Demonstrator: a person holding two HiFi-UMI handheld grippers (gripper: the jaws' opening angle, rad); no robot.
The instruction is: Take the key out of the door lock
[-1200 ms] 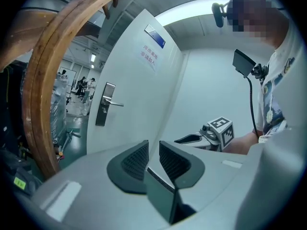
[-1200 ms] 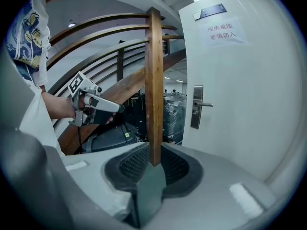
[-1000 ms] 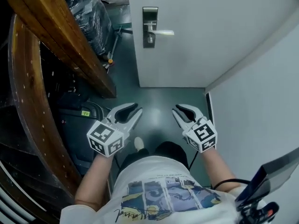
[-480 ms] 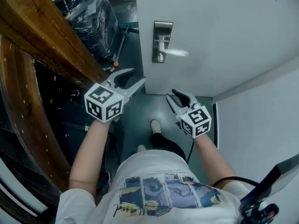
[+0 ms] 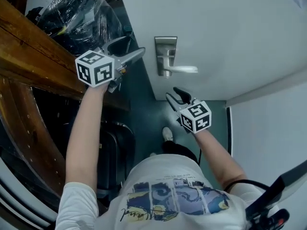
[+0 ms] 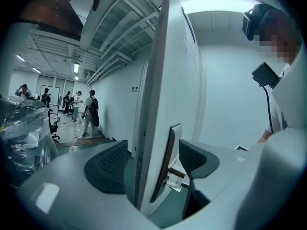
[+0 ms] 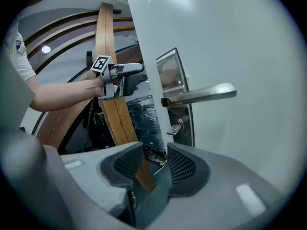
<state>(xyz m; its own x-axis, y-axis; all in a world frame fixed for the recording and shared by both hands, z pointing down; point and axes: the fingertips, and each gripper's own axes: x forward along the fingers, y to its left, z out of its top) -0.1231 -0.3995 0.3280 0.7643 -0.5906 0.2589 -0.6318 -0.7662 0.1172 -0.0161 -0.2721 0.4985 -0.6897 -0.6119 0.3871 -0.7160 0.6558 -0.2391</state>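
Note:
A white door (image 5: pixel 225 28) carries a steel lock plate (image 5: pixel 165 56) with a lever handle (image 5: pixel 184 70). In the right gripper view a small key (image 7: pixel 175 127) sticks out of the lock below the handle (image 7: pixel 201 95). My left gripper (image 5: pixel 125 52) is at the door's free edge, level with the plate. Its jaws have just been opening and stand open, with the door's edge (image 6: pixel 148 143) between the pads, untouched. My right gripper (image 5: pixel 173 97) hangs below the handle, short of the key. Its jaws have also just been opening, and this gripper (image 7: pixel 154 164) holds nothing.
A curved wooden beam (image 5: pixel 33 51) runs along the left, with plastic-wrapped goods (image 5: pixel 91 13) behind it and a dark case (image 5: pixel 112 145) on the floor. A white wall (image 5: pixel 273 128) closes the right side. Several people (image 6: pixel 88 111) stand far down the corridor beyond the door.
Both grippers have moved up the picture towards the door. The left one went furthest, reaching the door's edge beside the lock plate. Both pairs of jaws stand wider than before.

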